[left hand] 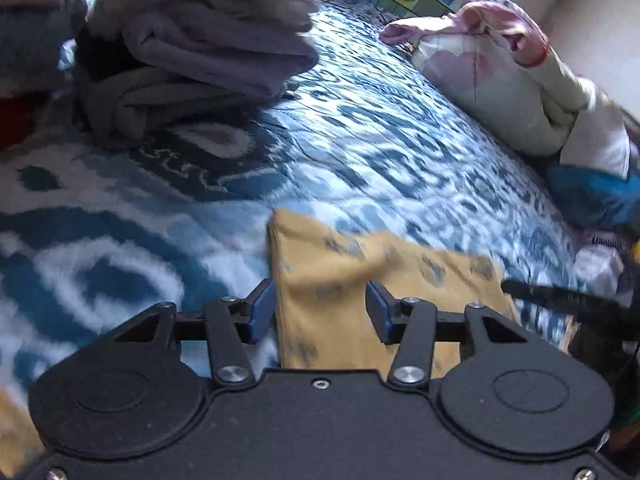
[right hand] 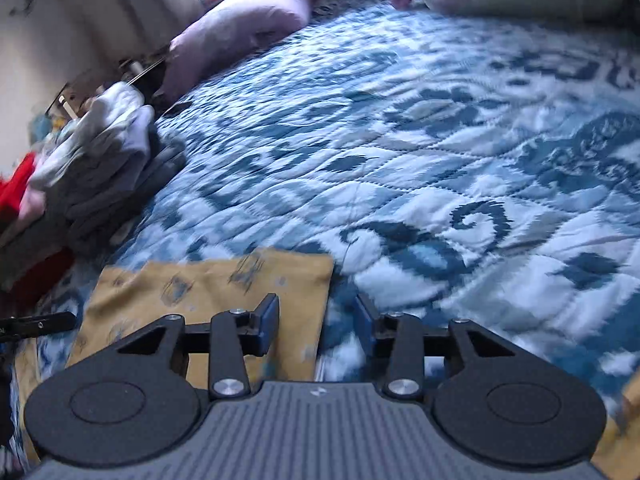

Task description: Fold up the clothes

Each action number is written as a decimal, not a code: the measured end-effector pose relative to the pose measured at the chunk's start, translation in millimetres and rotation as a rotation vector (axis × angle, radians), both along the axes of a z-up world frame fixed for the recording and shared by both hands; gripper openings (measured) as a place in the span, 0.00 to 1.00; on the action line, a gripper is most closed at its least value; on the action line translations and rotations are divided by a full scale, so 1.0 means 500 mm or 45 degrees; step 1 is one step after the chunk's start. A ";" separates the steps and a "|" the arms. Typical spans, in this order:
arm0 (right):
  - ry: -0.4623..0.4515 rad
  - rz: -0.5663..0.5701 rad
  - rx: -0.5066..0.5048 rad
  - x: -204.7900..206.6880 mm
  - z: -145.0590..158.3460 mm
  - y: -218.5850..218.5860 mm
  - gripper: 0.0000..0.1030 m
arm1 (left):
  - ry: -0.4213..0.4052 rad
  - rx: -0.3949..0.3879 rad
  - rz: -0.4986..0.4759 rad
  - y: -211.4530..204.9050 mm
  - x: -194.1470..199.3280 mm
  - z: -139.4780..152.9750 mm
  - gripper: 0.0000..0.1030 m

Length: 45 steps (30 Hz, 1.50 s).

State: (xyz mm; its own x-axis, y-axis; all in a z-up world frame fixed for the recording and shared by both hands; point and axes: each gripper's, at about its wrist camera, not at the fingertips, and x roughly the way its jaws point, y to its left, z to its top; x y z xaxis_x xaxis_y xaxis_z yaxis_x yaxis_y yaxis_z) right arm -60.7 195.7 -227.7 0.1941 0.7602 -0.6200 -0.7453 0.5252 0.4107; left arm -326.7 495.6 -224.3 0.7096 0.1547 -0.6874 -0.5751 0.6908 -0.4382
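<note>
1. One yellow cloth (left hand: 360, 280) with faded blue-grey prints lies flat on the blue and white quilt (left hand: 380, 140), right at the near edge under both of your tools.
2. Your left gripper (left hand: 320, 308) has its jaws spread wide, empty, over the cloth's left edge; the left blue pad (left hand: 262, 308) sits just at that edge and the right one is over the fabric.
3. Your right gripper (right hand: 318, 320) is also spread wide and empty, straddling the cloth's (right hand: 208, 288) right edge: one pad over the yellow, the other over the quilt (right hand: 440, 140).
4. Two side edges and the far edge of the cloth are in view; its near part is hidden under the gripper bodies.
5. Most of the quilt ahead of the cloth is bare, giving you open room forward and to the right.
6. One stack of folded grey and lilac clothes (left hand: 192, 60) stands to the far left, well apart from the cloth.
7. One bundled pale comforter (left hand: 500, 80) lies along the far right edge by the wall.
8. One lilac pillow (right hand: 236, 28) rests at the far left corner in the right wrist view.
</note>
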 end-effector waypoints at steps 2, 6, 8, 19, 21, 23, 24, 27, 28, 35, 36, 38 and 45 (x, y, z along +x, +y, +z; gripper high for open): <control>0.013 -0.002 0.001 0.011 -0.006 0.012 0.41 | -0.033 -0.054 0.002 0.024 0.012 -0.020 0.43; 0.038 -0.006 0.002 0.033 -0.018 0.036 0.03 | -0.089 0.005 -0.045 0.019 0.023 -0.013 0.01; 0.051 -0.008 0.003 0.044 -0.024 0.048 0.03 | -0.126 0.052 -0.040 0.018 0.021 -0.002 0.01; -0.109 -0.132 -0.053 0.053 -0.010 0.033 0.18 | 0.029 0.285 0.033 -0.024 -0.012 0.045 0.28; -0.107 -0.091 0.009 0.041 0.008 0.016 0.18 | -0.016 0.289 0.025 -0.053 -0.043 0.070 0.28; -0.126 0.007 0.035 0.009 0.029 0.006 0.18 | -0.049 0.286 0.009 -0.093 -0.073 0.088 0.28; -0.152 0.061 0.027 -0.015 0.036 0.001 0.18 | -0.051 0.290 -0.007 -0.115 -0.082 0.090 0.28; -0.153 0.162 0.024 -0.067 0.047 -0.020 0.18 | -0.041 0.310 -0.061 -0.189 -0.115 0.091 0.28; -0.121 0.184 0.035 -0.080 0.047 -0.031 0.18 | -0.033 0.306 -0.082 -0.209 -0.125 0.086 0.28; -0.158 0.226 -0.116 -0.158 -0.024 -0.084 0.07 | 0.234 0.461 -0.162 -0.314 -0.104 -0.008 0.30; -0.131 0.199 -0.073 -0.151 -0.022 -0.101 0.08 | 0.220 0.508 -0.192 -0.336 -0.105 0.001 0.30; -0.276 0.140 -0.020 -0.173 0.019 -0.140 0.16 | 0.163 0.553 -0.235 -0.381 -0.111 0.021 0.33; -0.306 -0.089 -0.079 -0.219 0.027 -0.246 0.23 | 0.015 0.528 -0.393 -0.544 -0.109 0.026 0.36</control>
